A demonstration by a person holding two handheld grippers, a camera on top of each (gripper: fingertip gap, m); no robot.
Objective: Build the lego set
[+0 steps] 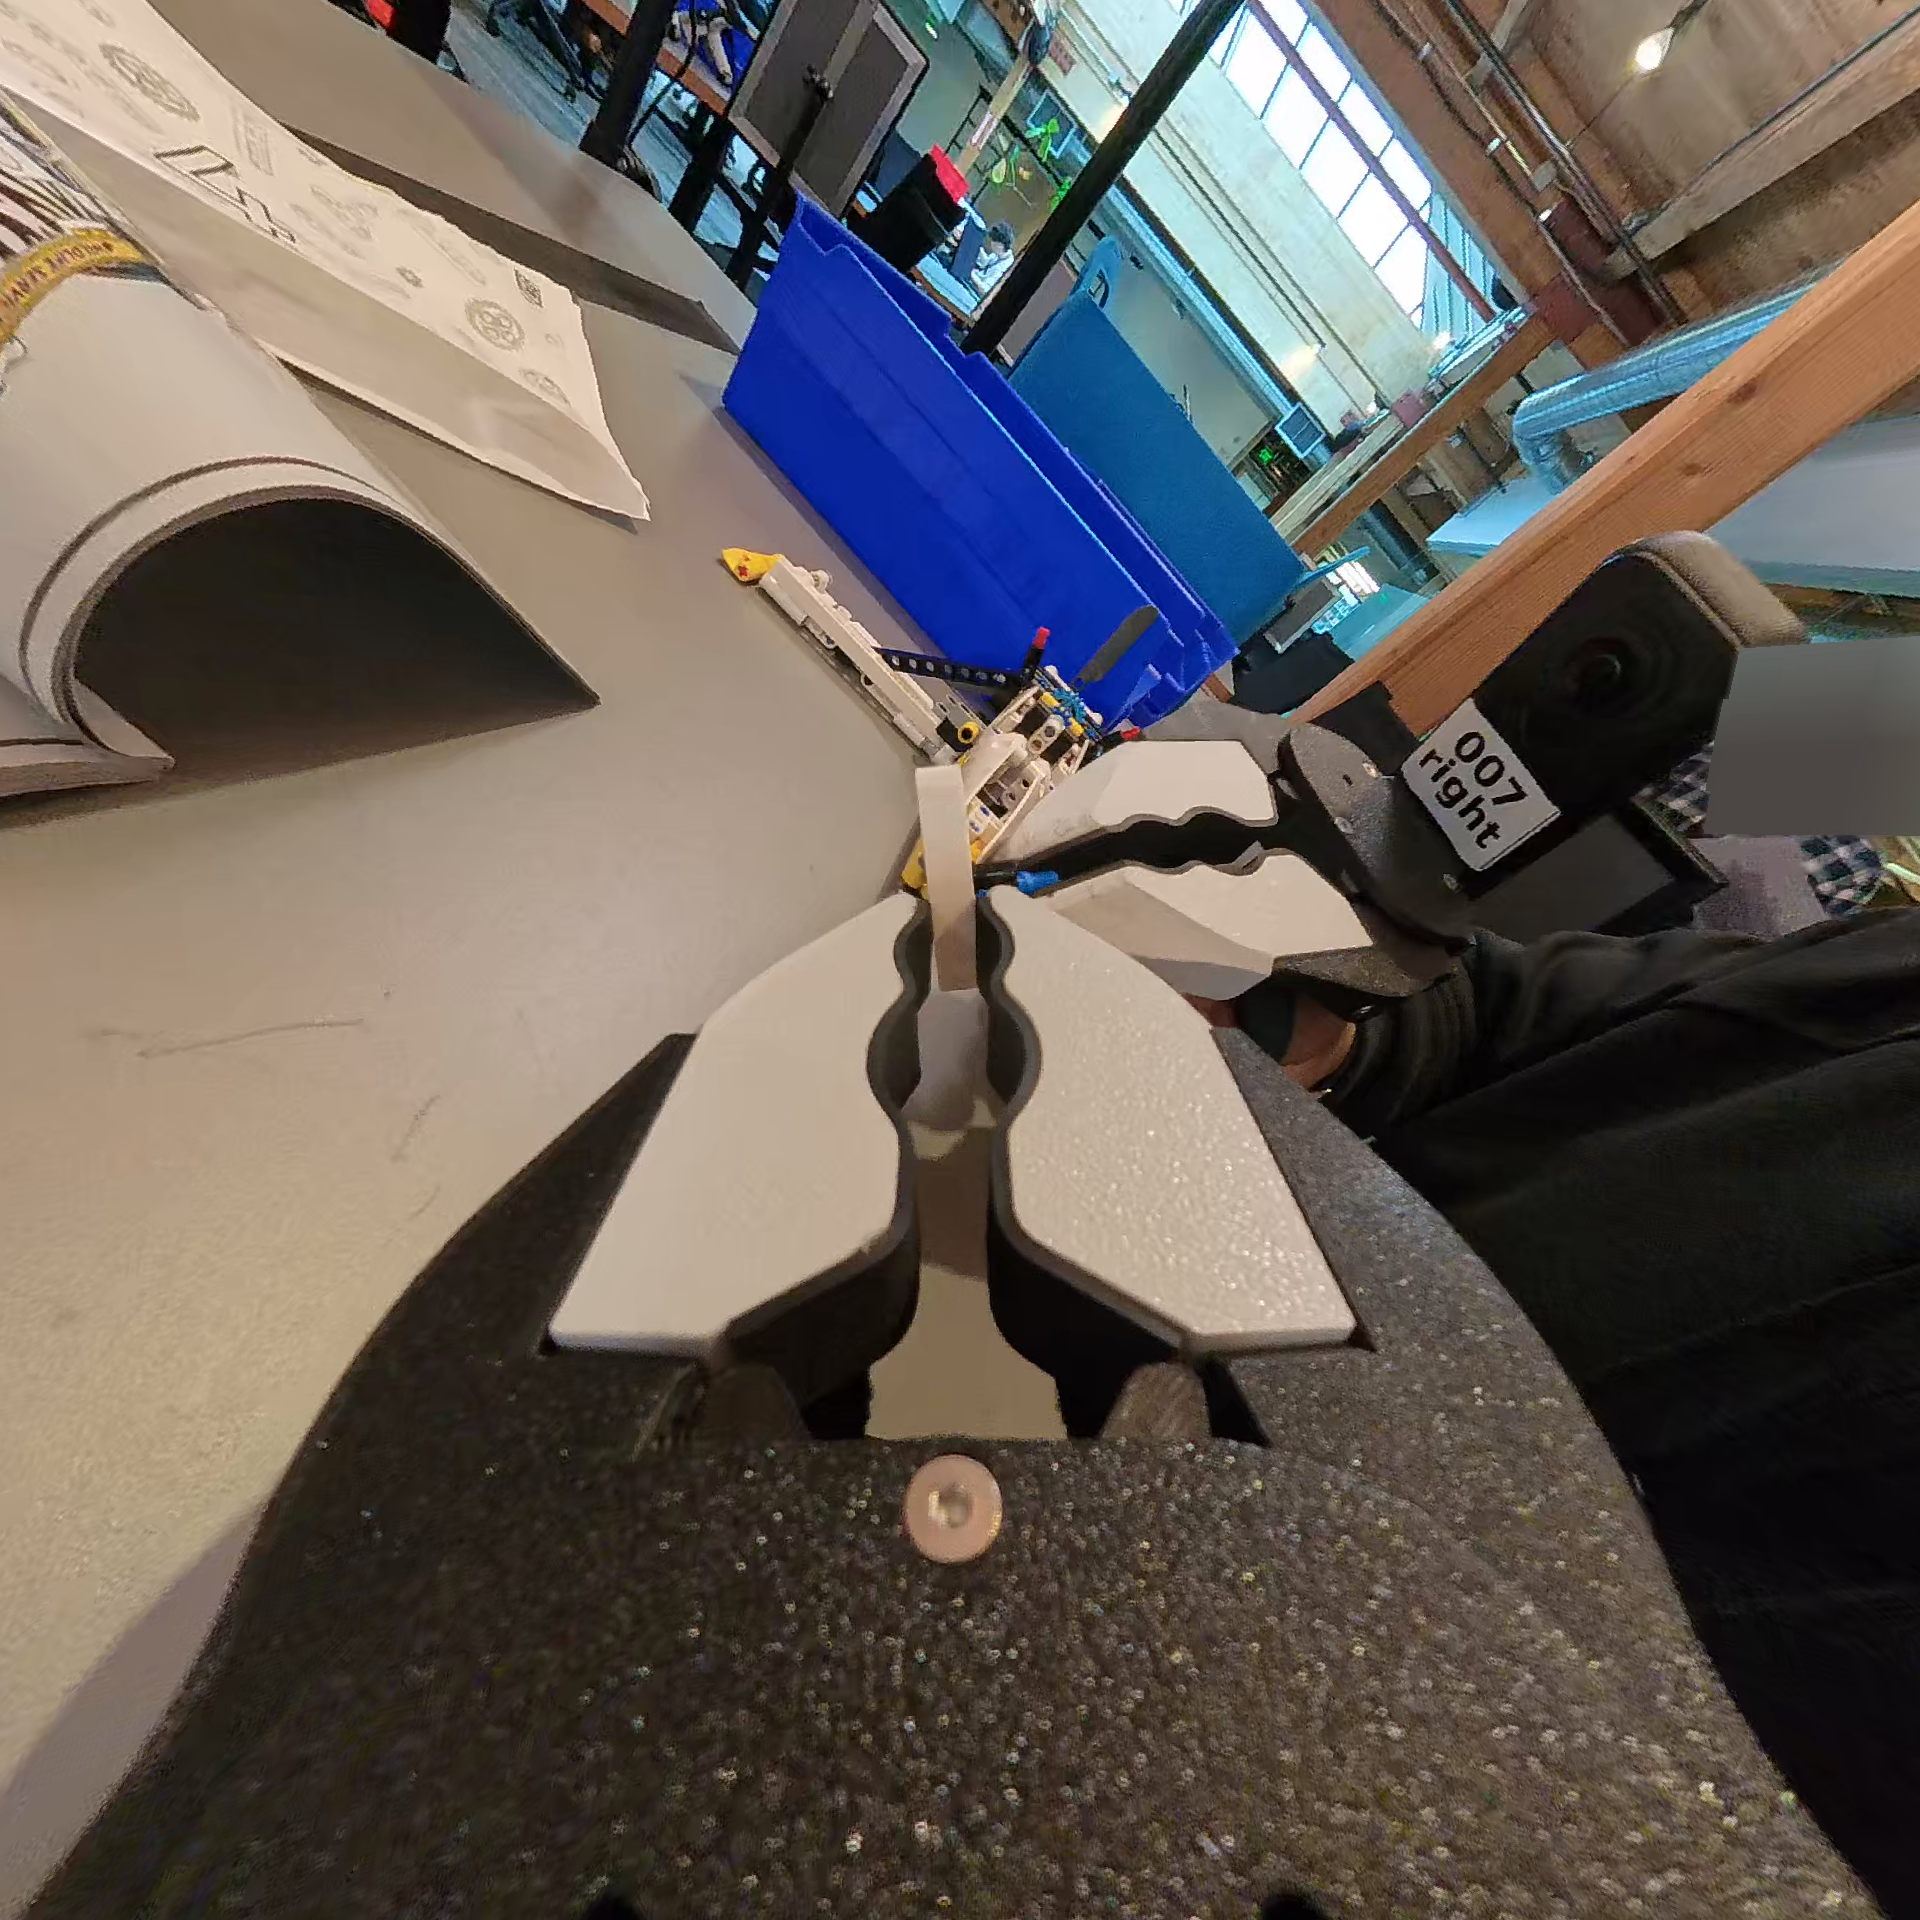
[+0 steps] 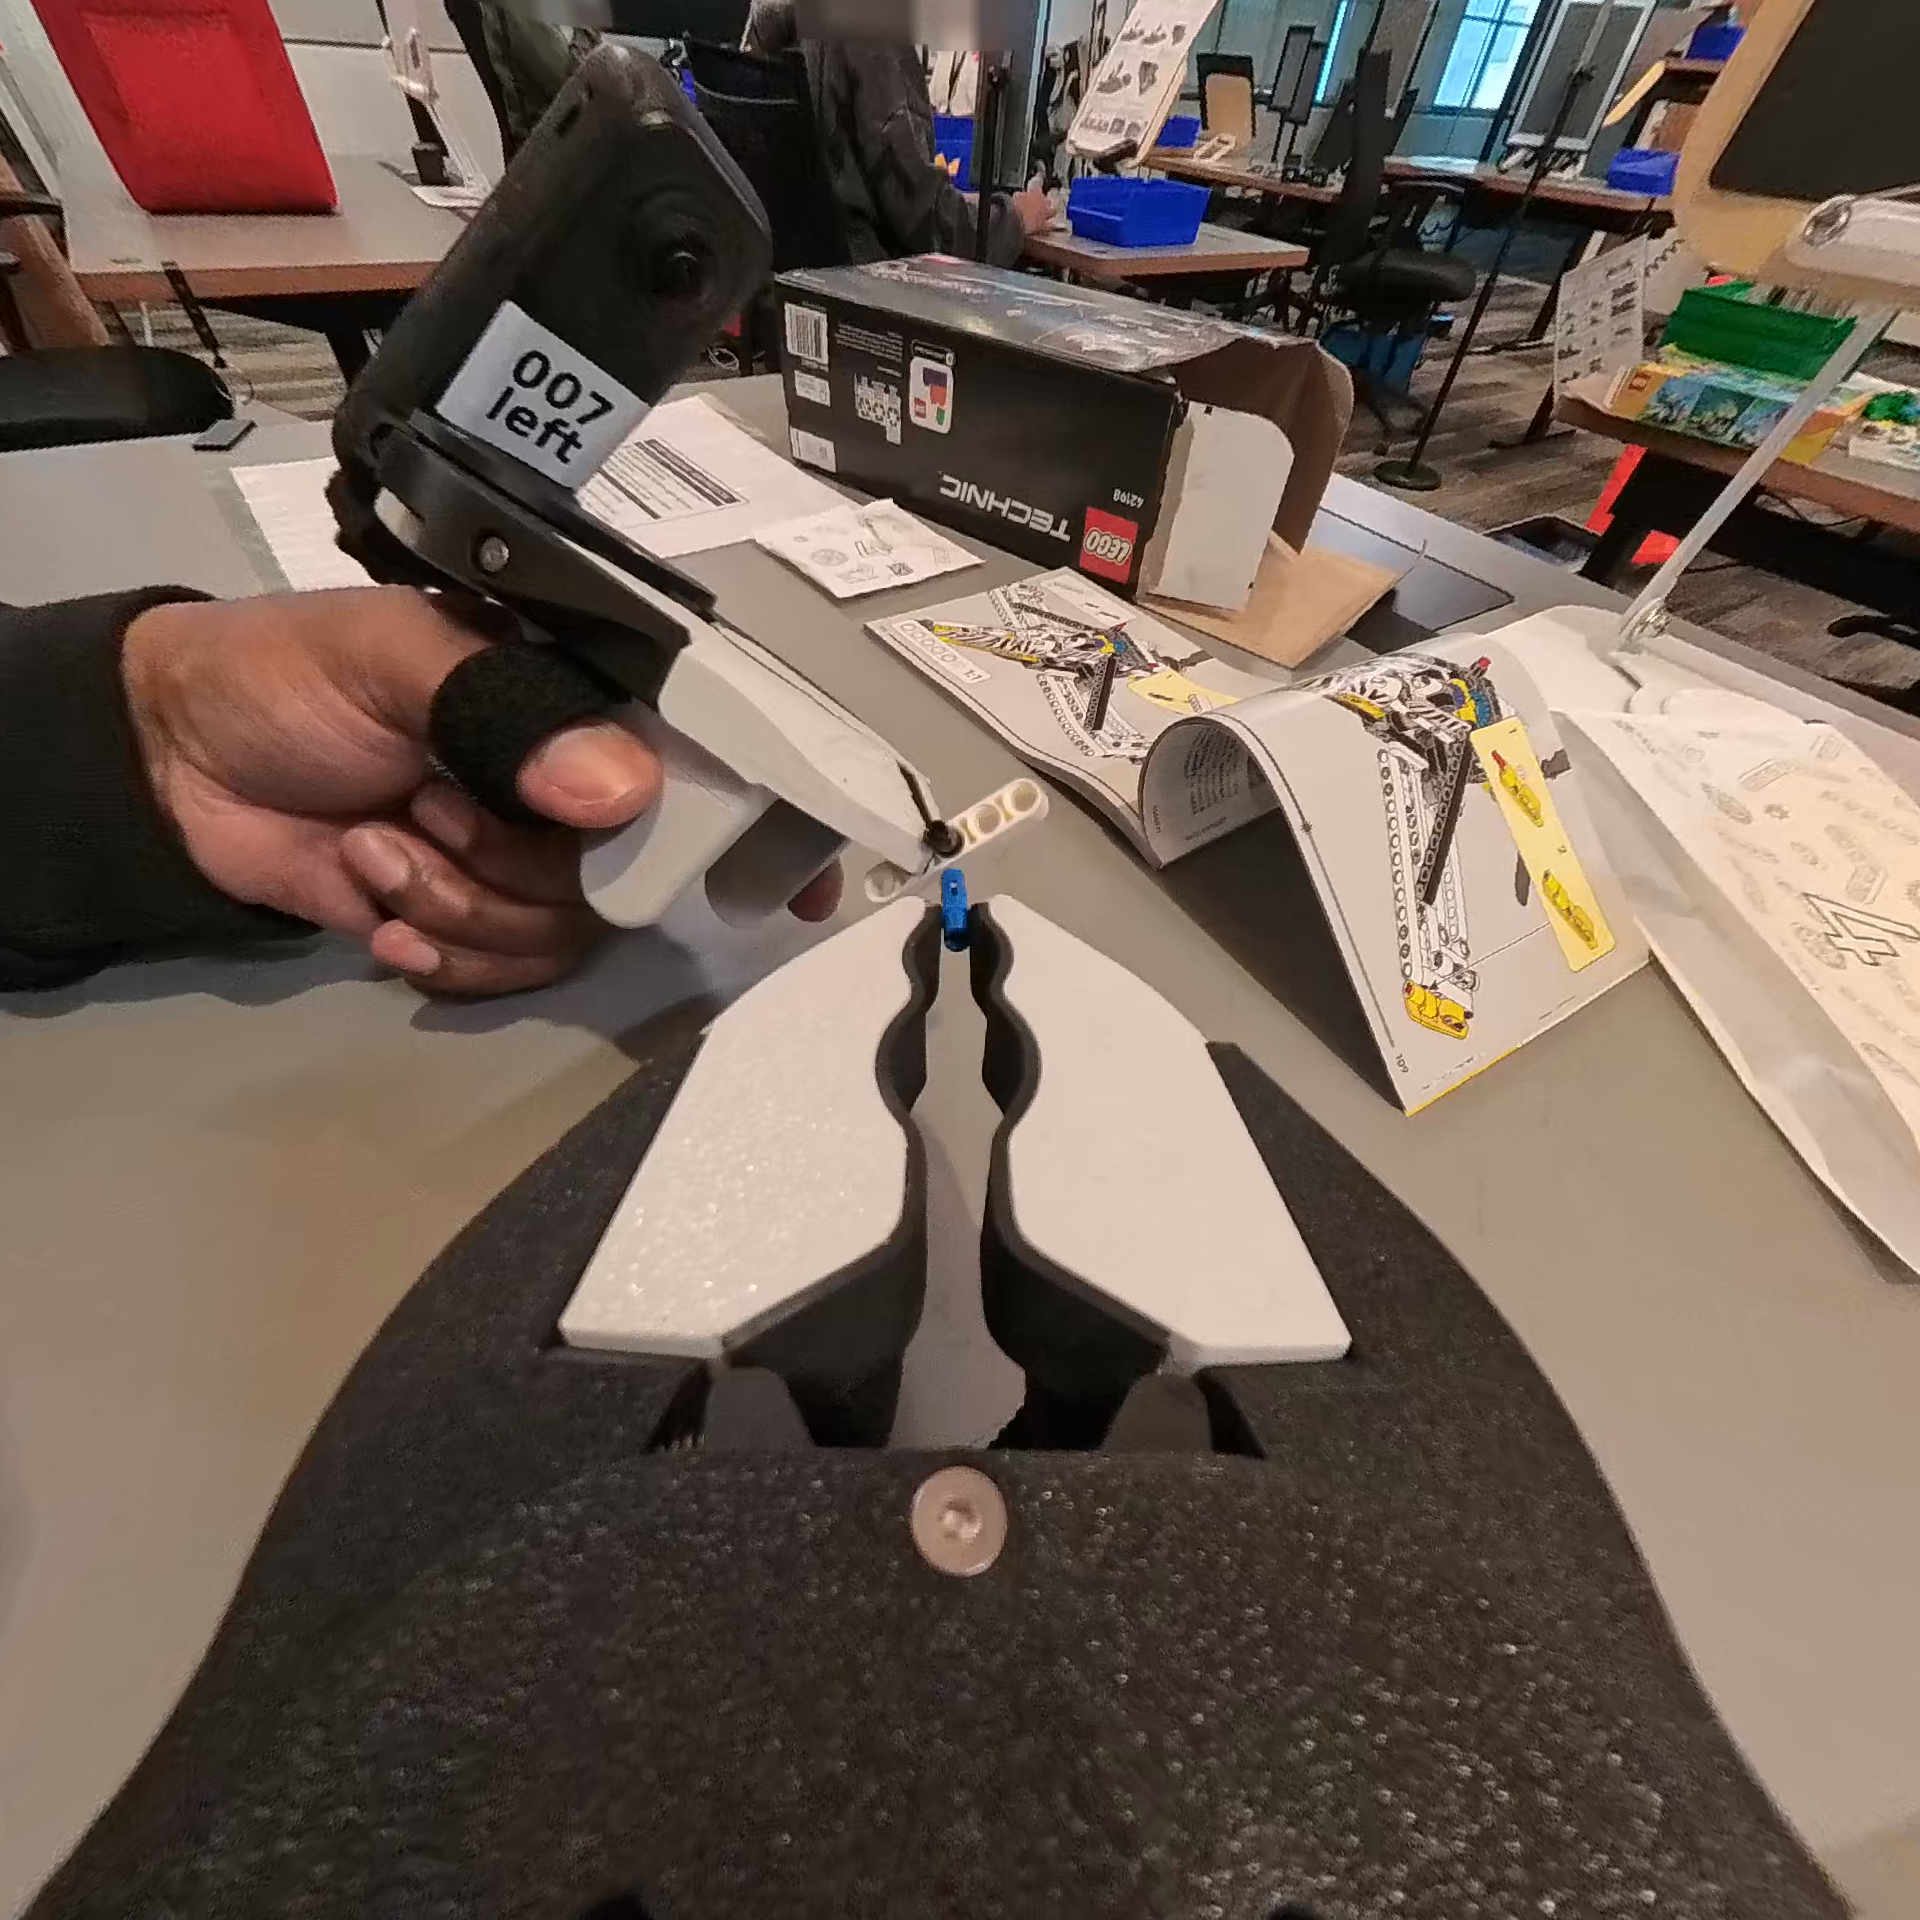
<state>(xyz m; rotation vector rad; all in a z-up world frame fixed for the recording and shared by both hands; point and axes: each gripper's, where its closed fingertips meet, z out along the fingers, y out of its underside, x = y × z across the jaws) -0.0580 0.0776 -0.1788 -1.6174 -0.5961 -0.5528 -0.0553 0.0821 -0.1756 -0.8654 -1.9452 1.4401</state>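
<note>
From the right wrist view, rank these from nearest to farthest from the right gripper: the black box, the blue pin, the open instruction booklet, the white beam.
1. Blue pin, pinched between the right gripper's fingertips.
2. White beam, just beyond the tips, held by the left gripper.
3. Open instruction booklet, arched on the table to the right.
4. Black box, farthest back, behind the booklet.

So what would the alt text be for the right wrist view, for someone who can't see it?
The right gripper pinches a small blue pin just below a white holed beam clamped in the hand-held left gripper. Behind, on the grey table, lie an open instruction booklet and a black box.
</note>
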